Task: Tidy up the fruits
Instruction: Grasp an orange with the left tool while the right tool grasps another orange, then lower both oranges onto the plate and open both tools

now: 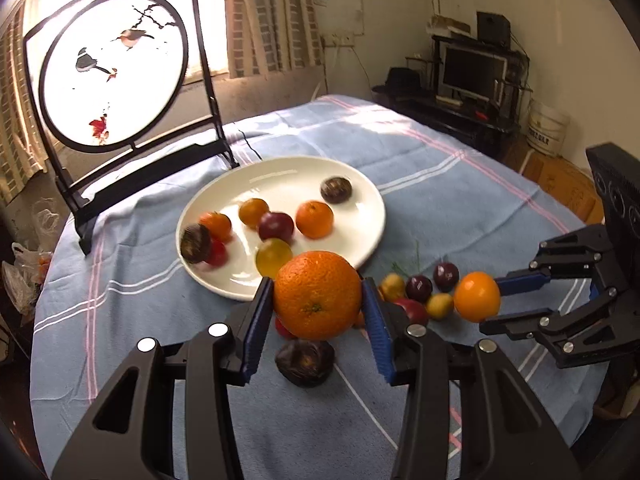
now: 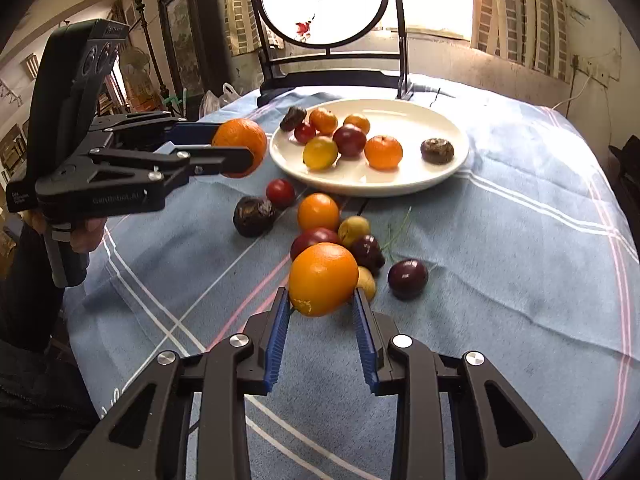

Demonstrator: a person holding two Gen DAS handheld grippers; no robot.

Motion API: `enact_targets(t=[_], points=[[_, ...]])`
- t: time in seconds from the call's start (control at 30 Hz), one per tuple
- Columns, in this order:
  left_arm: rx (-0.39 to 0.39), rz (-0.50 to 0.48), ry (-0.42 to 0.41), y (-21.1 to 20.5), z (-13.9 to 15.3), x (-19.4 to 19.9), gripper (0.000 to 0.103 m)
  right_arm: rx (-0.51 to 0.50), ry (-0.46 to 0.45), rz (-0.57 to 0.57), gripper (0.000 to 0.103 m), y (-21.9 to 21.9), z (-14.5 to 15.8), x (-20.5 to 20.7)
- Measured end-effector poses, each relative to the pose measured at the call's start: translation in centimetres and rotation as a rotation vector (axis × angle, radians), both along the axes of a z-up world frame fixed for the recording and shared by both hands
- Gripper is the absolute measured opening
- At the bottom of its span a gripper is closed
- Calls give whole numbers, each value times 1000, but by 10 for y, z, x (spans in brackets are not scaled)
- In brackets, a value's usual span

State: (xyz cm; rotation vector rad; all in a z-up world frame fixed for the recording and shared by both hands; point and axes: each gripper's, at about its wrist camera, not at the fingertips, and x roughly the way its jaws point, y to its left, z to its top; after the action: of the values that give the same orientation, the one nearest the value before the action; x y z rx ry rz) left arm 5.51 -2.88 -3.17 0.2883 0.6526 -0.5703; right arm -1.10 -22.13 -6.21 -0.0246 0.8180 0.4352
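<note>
My left gripper (image 1: 318,296) is shut on a large orange (image 1: 317,294) and holds it above the cloth, near the front rim of the white plate (image 1: 360,184); it also shows in the right wrist view (image 2: 236,152). My right gripper (image 2: 322,300) is shut on a smooth orange (image 2: 323,279) above a pile of loose fruit; in the left wrist view this orange (image 1: 477,297) is at the right. The plate (image 2: 400,112) holds several small fruits: mandarins, plums, dark passion fruits.
Loose fruit lies on the blue checked tablecloth (image 2: 500,280): a dark passion fruit (image 2: 254,216), a red plum (image 2: 280,193), a mandarin (image 2: 318,212), a purple plum (image 2: 407,279). A round painted screen on a black stand (image 1: 116,72) stands behind the plate.
</note>
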Motion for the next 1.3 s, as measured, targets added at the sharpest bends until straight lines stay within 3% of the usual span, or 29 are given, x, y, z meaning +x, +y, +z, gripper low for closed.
enact_targets(t=[0.23, 0.37, 0.53, 0.73, 0.9, 1.3], points=[[-111, 187, -68, 22, 55, 41, 43, 0, -157, -30, 32, -3, 58, 34], [-130, 256, -99, 13, 67, 64, 43, 44, -210, -53, 32, -5, 82, 66], [-108, 289, -64, -7, 54, 101, 44, 71, -232, -83, 32, -5, 90, 105], [-91, 312, -28, -13, 21, 126, 44, 58, -219, -89, 32, 9, 79, 147], [-8, 324, -16, -20, -2, 137, 44, 49, -191, -91, 32, 19, 62, 175], [41, 344, 17, -21, -20, 147, 45, 53, -170, -110, 30, 13, 47, 184]])
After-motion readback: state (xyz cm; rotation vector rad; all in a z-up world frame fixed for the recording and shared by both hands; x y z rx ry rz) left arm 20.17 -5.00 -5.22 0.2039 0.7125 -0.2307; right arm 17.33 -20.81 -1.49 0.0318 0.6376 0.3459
